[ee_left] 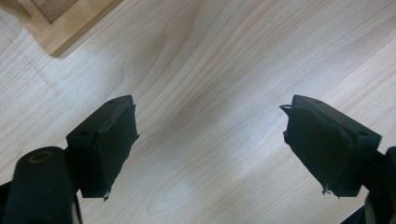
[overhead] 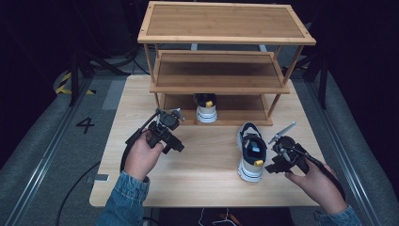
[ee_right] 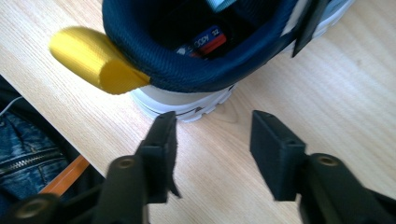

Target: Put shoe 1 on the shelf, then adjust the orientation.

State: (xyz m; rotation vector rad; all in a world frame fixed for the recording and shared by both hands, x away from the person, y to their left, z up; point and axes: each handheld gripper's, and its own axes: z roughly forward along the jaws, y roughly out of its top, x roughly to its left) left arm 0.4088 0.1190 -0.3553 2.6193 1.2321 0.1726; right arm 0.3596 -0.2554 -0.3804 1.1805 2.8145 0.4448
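White sneaker [overhead: 251,153] with yellow heel tab, insole label unreadable; right claw [ee_right: 212,135] released beside heel; left claw [ee_left: 210,140] released over table [ee_left: 224,60].

One sneaker [overhead: 251,153] lies on the table [overhead: 202,165] before the rack [overhead: 221,66], another [overhead: 206,109] on its bottom shelf.

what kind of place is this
Probably a recording studio or lab set up as a mock home: a wooden table with a shoe rack, black curtains around, and a floor marking "4" by rails.
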